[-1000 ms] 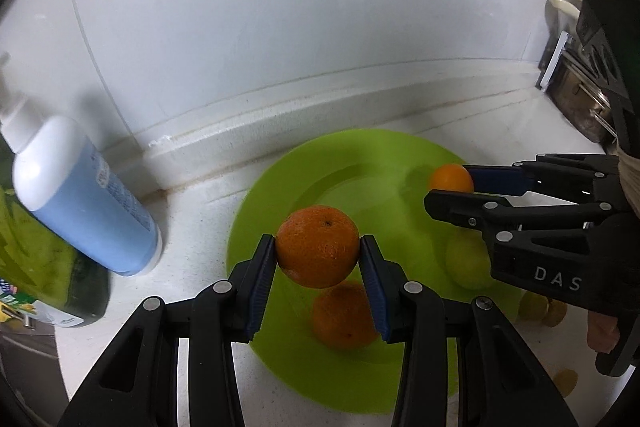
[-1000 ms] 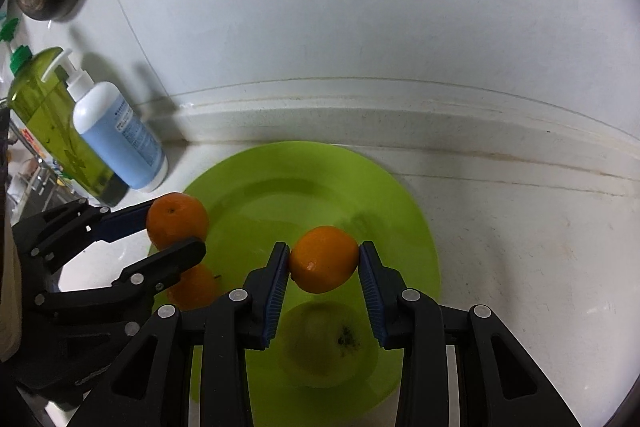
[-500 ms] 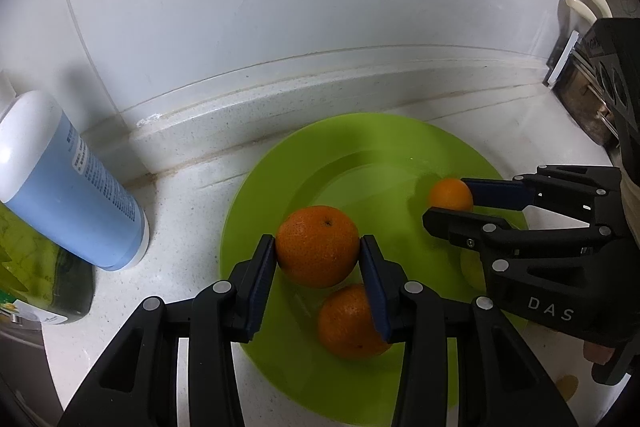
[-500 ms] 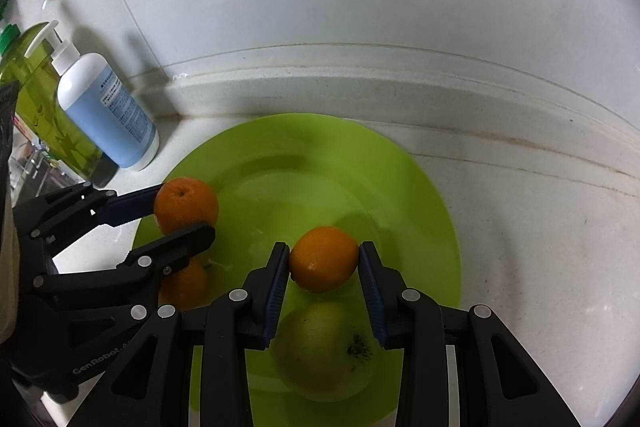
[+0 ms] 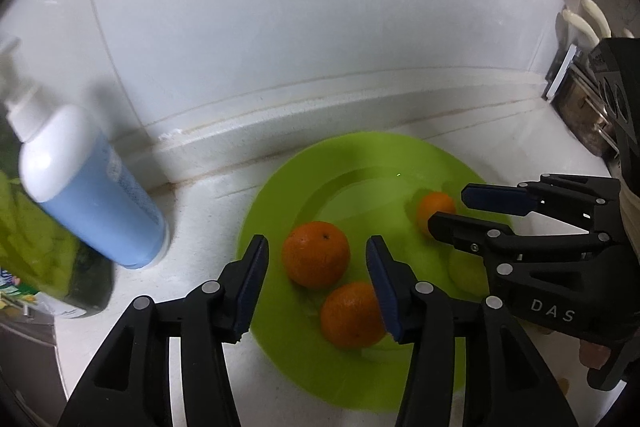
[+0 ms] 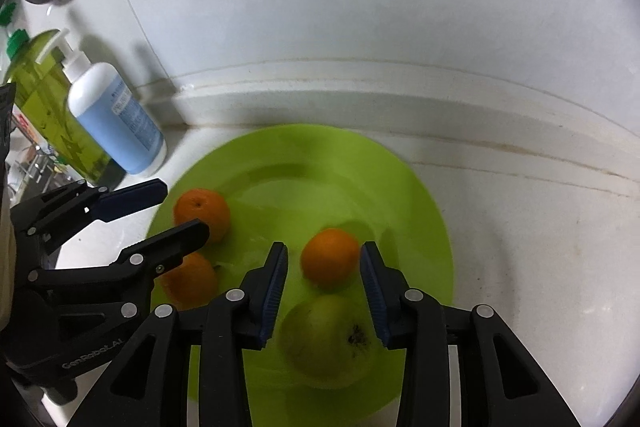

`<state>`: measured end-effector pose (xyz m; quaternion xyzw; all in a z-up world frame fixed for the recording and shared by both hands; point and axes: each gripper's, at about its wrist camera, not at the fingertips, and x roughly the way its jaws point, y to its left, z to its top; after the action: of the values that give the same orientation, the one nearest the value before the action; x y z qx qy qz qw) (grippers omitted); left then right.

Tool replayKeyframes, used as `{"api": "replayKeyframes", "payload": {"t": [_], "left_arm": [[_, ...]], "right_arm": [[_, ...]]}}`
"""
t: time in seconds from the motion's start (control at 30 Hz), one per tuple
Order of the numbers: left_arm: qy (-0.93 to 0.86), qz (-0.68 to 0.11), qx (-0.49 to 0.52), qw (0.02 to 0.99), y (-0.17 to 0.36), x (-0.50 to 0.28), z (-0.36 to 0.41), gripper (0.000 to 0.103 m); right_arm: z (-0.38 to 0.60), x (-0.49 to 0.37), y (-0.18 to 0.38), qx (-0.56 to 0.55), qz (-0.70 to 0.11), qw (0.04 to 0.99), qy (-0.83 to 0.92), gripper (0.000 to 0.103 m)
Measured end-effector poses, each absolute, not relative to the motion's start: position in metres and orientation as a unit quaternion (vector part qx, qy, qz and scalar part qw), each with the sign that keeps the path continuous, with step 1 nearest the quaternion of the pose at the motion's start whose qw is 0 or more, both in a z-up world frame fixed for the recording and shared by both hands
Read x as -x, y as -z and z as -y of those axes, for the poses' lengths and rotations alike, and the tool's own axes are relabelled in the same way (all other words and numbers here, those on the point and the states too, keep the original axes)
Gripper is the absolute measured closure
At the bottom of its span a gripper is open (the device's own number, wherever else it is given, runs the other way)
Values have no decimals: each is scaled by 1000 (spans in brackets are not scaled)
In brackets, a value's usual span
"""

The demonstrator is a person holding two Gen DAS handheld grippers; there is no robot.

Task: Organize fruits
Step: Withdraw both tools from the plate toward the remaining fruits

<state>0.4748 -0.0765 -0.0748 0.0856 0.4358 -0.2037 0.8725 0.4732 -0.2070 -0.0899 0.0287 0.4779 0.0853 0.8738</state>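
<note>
4 fruits are sitting on the green plate: 3 oranges and 1 pale green fruit. The left gripper is standing with its jaws spread, an orange lying loose between them near the plate's left side, and a second orange is resting just in front of it, toward the plate's near rim. The right gripper is also standing with its jaws parted, not touching the small orange sitting near the plate's middle; the green fruit is lying just nearer than it. Judging by this, the gathering looks nearly or fully done; whether more fruit is waiting off the plate cannot be told. "DAS" is showing on the right gripper's body, "GenRobot.AI" on the left's. The label on the blue pump bottle left of the plate is unreadable.
</note>
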Motion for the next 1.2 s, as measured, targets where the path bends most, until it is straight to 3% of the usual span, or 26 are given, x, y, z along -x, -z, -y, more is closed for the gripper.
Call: {"api": "replayKeyframes", "payload": {"t": [0.33,0.43,0.8,0.9,1.2], "left_arm": [[186,-388,-74,900,26,-434,66,44],[185,-372,-67,907,11,-414,60,42],[186,-316,-83,927,-31,-338,50,27],[188,-307,-86,929,-37,-319,49,25],[186,-290,-101,933,-39,-272,49,21]], "right_arm": [[206,-428,44,-29,-417,904,-85,63],[207,-408,28,-29,-394,915,-81,54],[209,-327,-24,-14,-323,944,-61,46],[208,-312,-29,-13,-312,948,-57,38],[213,-259,-33,-14,-301,953,-43,34]]}}
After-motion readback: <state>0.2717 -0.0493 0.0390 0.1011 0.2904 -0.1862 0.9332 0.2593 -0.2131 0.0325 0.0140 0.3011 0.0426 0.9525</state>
